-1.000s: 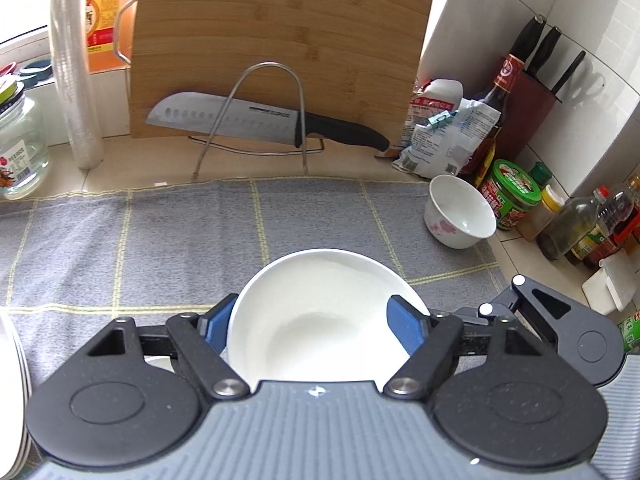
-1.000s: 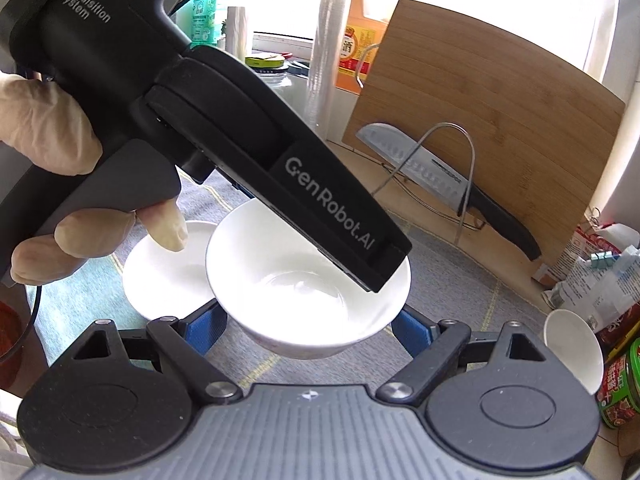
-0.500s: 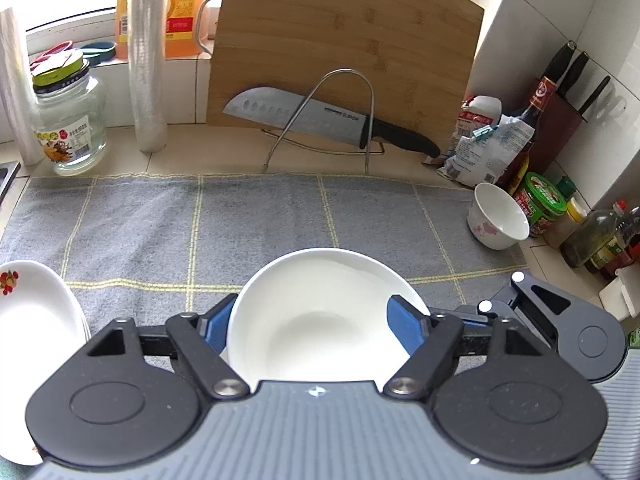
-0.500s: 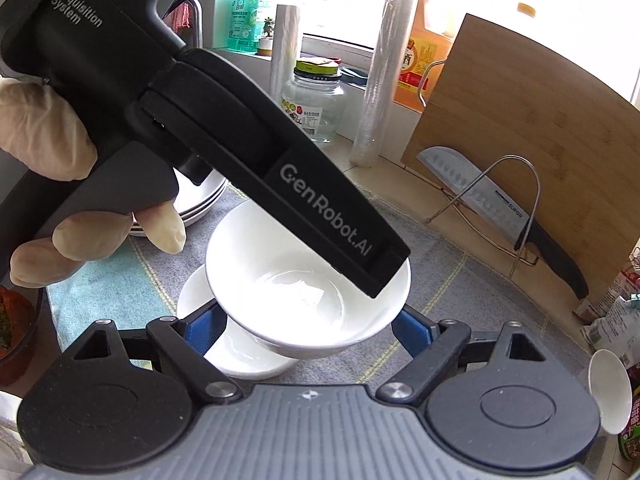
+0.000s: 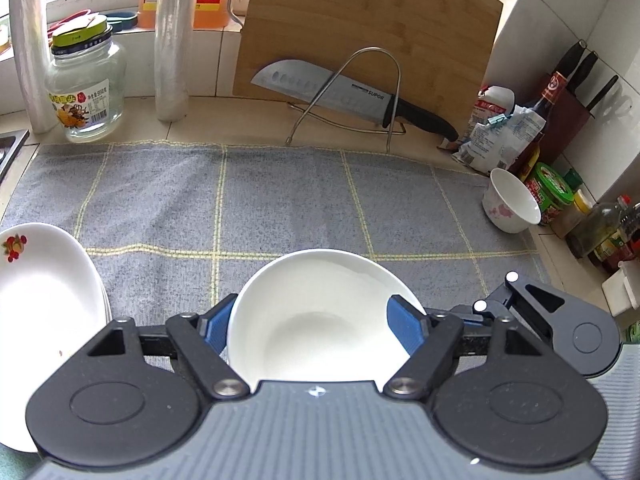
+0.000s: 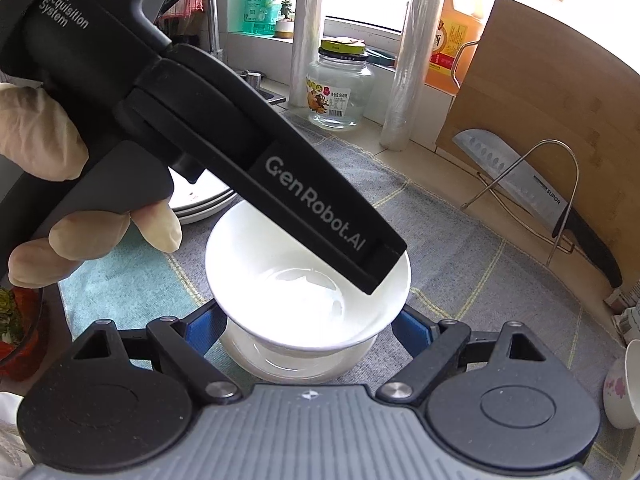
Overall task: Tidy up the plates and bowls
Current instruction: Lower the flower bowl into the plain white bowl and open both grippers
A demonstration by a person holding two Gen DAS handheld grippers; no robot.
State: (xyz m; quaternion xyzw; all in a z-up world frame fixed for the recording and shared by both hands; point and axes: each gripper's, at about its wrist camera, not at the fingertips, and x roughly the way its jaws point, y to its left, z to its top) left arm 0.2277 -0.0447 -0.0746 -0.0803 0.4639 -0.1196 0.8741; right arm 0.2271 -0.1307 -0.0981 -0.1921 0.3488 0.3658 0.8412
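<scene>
As bowl (image 5: 320, 320) travels, plates (image 5: 44, 300) nearer.

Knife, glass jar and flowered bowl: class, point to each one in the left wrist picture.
knife (image 5: 320, 92): left wrist view, middle of the blade.
glass jar (image 5: 86, 88): left wrist view, on its label.
flowered bowl (image 5: 510, 204): left wrist view, inside wall below the rim.

Left hand-held gripper (image 6: 384, 264) hides the bowl's (image 6: 280, 292) far rim.

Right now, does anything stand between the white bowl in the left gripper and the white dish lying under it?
Nothing visible does. The white bowl, held by the left gripper, hangs directly over the white dish on the cloth.
</scene>
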